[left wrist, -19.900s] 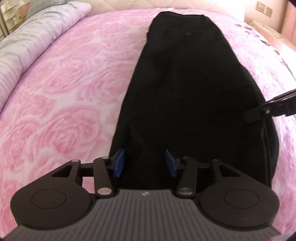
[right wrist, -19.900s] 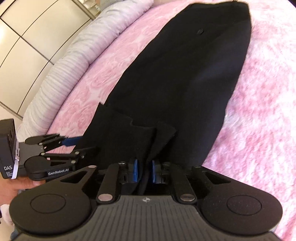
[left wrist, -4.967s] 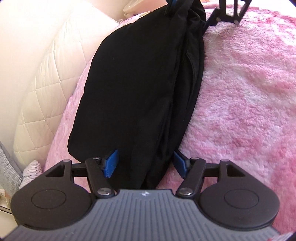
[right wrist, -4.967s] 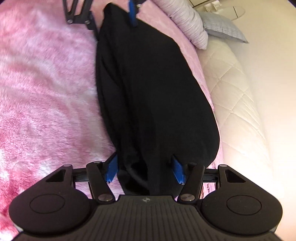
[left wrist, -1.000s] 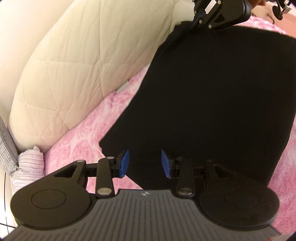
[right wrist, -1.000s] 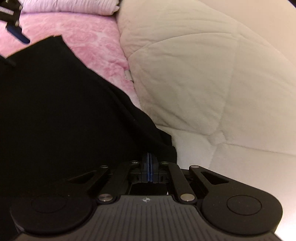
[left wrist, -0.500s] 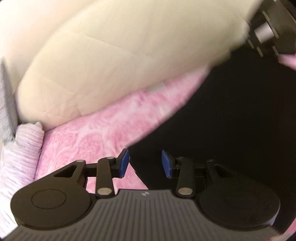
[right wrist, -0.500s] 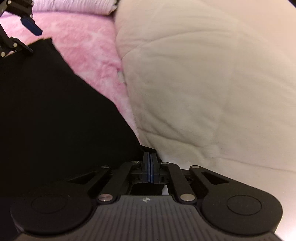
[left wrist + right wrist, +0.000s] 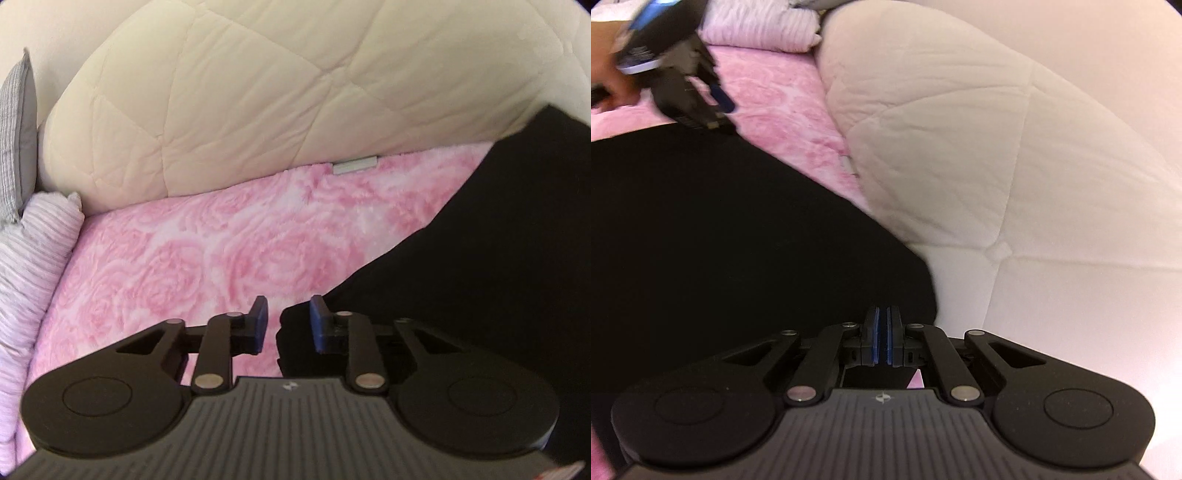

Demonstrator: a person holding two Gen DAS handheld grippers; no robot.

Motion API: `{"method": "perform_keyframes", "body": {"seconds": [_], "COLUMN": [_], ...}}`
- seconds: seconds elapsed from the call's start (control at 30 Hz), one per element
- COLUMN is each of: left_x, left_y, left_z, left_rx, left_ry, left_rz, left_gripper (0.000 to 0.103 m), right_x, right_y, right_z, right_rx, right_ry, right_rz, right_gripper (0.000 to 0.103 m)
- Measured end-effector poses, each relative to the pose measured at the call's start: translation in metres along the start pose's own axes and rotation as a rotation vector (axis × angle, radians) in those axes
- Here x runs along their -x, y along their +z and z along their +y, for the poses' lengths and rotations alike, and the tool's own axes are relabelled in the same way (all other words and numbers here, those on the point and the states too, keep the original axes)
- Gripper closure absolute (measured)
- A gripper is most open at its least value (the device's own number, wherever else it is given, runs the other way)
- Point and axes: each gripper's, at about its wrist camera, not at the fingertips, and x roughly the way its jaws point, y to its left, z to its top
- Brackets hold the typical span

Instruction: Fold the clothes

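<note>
Left gripper [image 9: 284, 323] now swung off black garment [image 9: 498, 258], parted, corner between pads. Right gripper [image 9: 882, 334] clenched at garment's edge; grasp unclear. Fold apparently near complete.

The right gripper [image 9: 882, 334] was pinched together at the black garment's [image 9: 738, 240] corner beside the cream headboard [image 9: 997, 147]; the left gripper [image 9: 701, 99] hovered over the far edge.
</note>
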Motion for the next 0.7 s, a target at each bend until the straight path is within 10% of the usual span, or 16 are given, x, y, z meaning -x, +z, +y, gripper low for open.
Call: {"method": "perform_keyframes", "body": {"seconds": [0.27,0.5,0.7], "left_x": [0.096,0.092,0.136], "left_y": [-0.046,-0.097,-0.106], "left_z": [0.009,-0.019,-0.027], "left_rx": [0.048,-0.052,-0.028], "left_ry": [-0.054,-0.074,-0.097], "left_rz": [-0.014,0.117,0.027], "left_gripper": [0.079,0.080,0.078], "right_x": [0.062,0.068,0.090], "right_y": [-0.031,-0.052,-0.057], "right_z": [0.028,0.049,0.063], "right_rx": [-0.060,-0.075,-0.119], "right_ry": [0.091,0.115,0.119], "right_rz": [0.024,0.111,0.138], "right_gripper": [0.095,0.095,0.095]}}
